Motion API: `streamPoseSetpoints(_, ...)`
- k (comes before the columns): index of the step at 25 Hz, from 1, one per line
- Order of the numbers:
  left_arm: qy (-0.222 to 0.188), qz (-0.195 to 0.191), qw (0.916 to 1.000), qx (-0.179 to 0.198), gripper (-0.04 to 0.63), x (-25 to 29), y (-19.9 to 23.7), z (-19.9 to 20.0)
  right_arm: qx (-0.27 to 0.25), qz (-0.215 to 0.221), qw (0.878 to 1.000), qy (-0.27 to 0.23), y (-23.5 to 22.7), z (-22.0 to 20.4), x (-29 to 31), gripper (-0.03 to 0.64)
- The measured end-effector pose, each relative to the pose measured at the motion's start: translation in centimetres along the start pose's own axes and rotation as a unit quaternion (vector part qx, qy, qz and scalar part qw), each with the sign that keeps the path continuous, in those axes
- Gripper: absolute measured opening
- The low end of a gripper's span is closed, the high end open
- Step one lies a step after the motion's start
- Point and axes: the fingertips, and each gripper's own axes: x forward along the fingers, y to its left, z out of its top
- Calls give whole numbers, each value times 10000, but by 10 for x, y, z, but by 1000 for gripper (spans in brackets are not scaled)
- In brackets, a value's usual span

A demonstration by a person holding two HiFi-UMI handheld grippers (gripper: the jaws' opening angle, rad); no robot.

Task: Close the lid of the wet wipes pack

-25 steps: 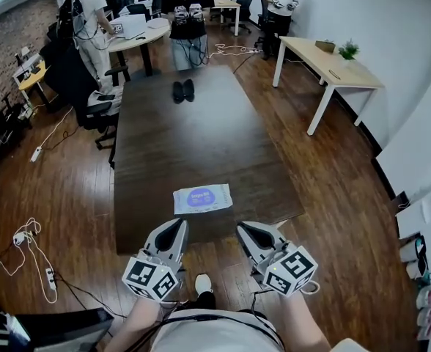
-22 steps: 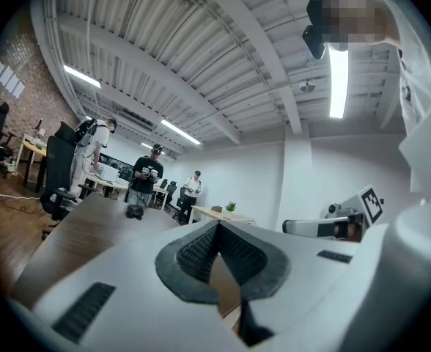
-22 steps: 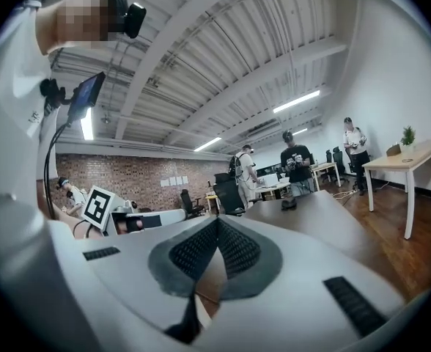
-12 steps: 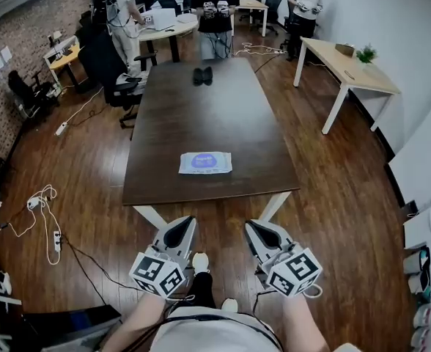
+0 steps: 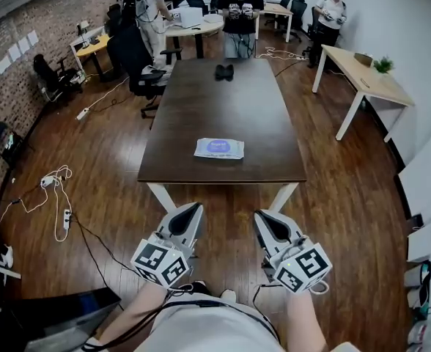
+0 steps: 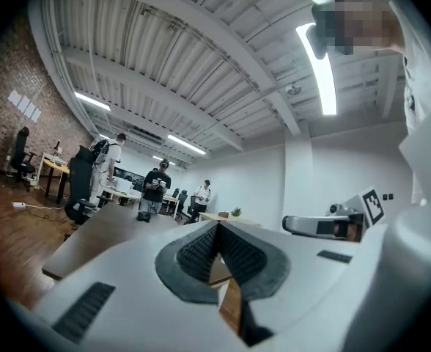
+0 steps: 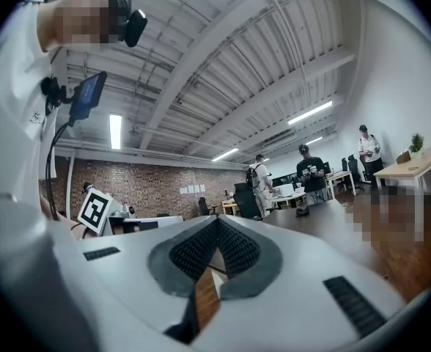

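Cables (image 5: pixel 50 189) lie on the wood floor left of the dark table (image 5: pixel 223 105), a detail only the head view gives. Short of the table's near edge, the left gripper (image 5: pixel 193 208) hangs above the floor, level and pointing toward the table. Its own view shows its ribbed pads (image 6: pixel 197 251) pressed together with nothing between them, the tabletop stretching beyond and strip lights overhead.

Only the head view shows the wet wipes pack (image 5: pixel 219 148). It lies flat on the table close to the near edge, roughly midway across, well apart from both grippers. Whether its lid is up or down is too small to tell.

A pair of dark objects (image 5: pixel 224 71) sits at the table's far end, and a person in black (image 5: pixel 239 20) stands just beyond it.

Also short of the table, the right gripper (image 5: pixel 262 216) has its jaws closed on nothing, which the right gripper view makes plain. A pale desk (image 5: pixel 366 83) stands to the table's right.
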Motion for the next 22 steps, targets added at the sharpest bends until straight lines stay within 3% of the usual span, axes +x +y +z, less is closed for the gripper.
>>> streamPoseSetpoints(16, 110, -148, 9998, -69, 2, -16, 15, 10, -90, -100, 9998, 138, 27, -6, 8, 6)
streamPoseSetpoints(22, 22, -370, 9993, -54, 2, -20, 26, 17, -142, -307, 9994, 69, 37, -2, 18, 6)
